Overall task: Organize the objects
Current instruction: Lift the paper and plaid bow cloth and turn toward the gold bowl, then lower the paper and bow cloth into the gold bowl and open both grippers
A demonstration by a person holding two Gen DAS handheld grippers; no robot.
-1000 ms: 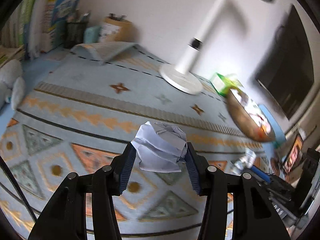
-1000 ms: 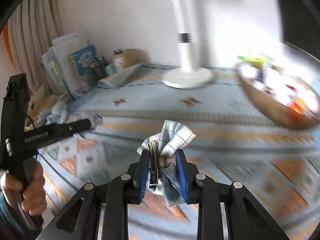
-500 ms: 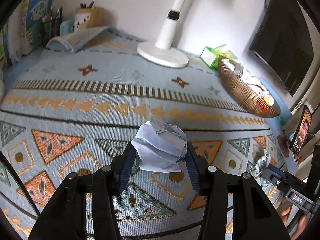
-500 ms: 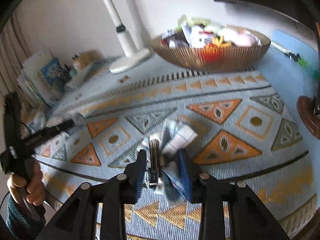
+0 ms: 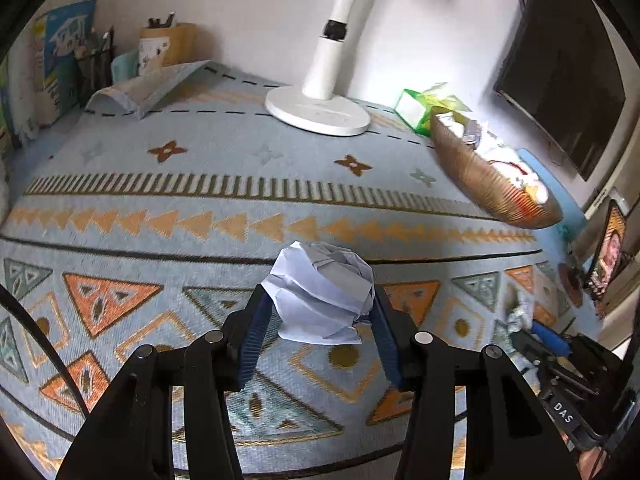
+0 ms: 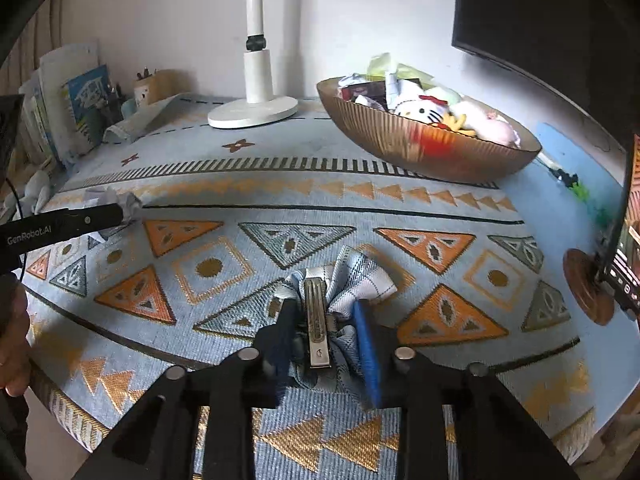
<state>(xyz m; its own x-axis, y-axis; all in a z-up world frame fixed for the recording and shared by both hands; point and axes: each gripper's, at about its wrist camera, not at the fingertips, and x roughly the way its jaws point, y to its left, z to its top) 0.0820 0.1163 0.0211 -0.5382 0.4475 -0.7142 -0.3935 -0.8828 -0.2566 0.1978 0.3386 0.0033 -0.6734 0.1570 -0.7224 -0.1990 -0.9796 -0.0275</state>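
My left gripper (image 5: 318, 312) is shut on a crumpled ball of white paper (image 5: 322, 296), held above the patterned cloth. It also shows in the right wrist view (image 6: 124, 210) at the left, with the paper (image 6: 130, 202) at its tip. My right gripper (image 6: 324, 316) is shut on a blue checked fabric bow with a metal hair clip (image 6: 318, 320), low over the cloth. The right gripper (image 5: 532, 330) shows at the lower right of the left wrist view. A brown ribbed bowl (image 6: 424, 148) holding plush toys and small items sits at the back right; it also shows in the left wrist view (image 5: 488, 188).
A white lamp base (image 6: 254, 114) stands at the back centre. A green tissue box (image 5: 420, 106) sits behind the bowl. Books and pen holders (image 6: 80, 108) line the back left. A dark monitor (image 5: 560, 68) and a phone on a stand (image 6: 616, 256) are at the right.
Both grippers keep their loads. The right gripper has swung toward the bowl and come lower over the cloth. The left gripper has shifted a little forward.
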